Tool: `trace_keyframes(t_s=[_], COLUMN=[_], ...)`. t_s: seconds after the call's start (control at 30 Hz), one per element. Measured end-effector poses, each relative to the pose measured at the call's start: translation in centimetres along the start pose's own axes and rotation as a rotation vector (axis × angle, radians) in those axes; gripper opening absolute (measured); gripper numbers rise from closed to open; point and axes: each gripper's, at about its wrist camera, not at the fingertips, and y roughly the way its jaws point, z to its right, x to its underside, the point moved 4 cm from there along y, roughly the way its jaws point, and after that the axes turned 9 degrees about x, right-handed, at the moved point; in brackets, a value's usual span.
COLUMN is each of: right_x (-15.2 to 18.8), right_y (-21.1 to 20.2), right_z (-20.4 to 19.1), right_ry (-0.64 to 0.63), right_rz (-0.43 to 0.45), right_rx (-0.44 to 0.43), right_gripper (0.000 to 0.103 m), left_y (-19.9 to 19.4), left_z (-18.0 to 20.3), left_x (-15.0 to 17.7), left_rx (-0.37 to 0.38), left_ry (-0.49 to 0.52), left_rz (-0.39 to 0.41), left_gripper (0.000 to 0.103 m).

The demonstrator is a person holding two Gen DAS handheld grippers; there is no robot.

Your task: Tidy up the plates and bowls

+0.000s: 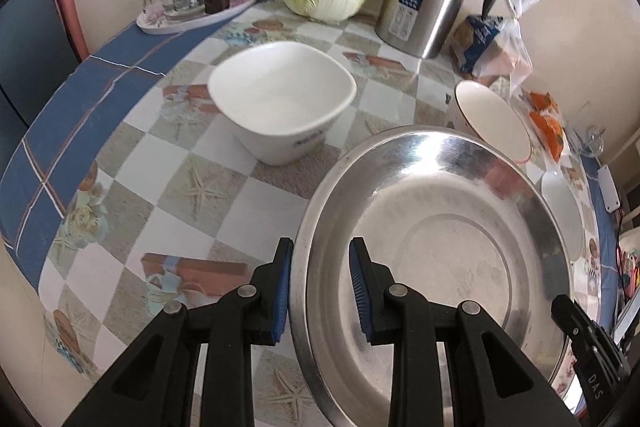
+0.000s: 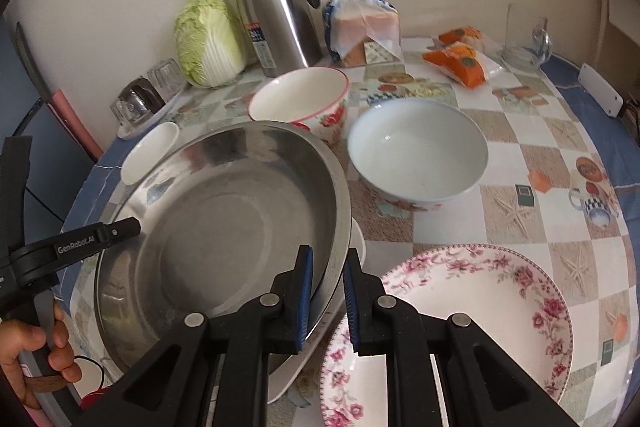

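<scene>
Left gripper (image 1: 320, 287) narrowly parted, blue pads straddling near-left rim of steel plate (image 1: 432, 251). Right gripper (image 2: 325, 293) nearly closed, pinching same plate's right rim. Plate tilted, lifted above checkered table (image 1: 224, 195), partly over white dish (image 2: 312, 343), possibly touching. 4 more pieces around: square white bowl (image 1: 280, 99) far left, red-rimmed bowl (image 2: 300, 99), pale round bowl (image 2: 418, 151), floral plate (image 2: 460, 327) near right.
</scene>
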Motion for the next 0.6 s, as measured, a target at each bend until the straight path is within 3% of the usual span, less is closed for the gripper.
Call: trace_keyframes(t_s=[0.6], right_x=[0.6], right_y=[0.3], right_z=[1.0], right_ry=[-0.014], right_rz=[-0.059], right_rx=[0.082], right_gripper=[0.016], left_y=[0.9], left_z=[1.9], left_x=[1.5], left_rx=[-0.049], left_ry=[0.087], left_rz=[-0.062], left_gripper=[0.029])
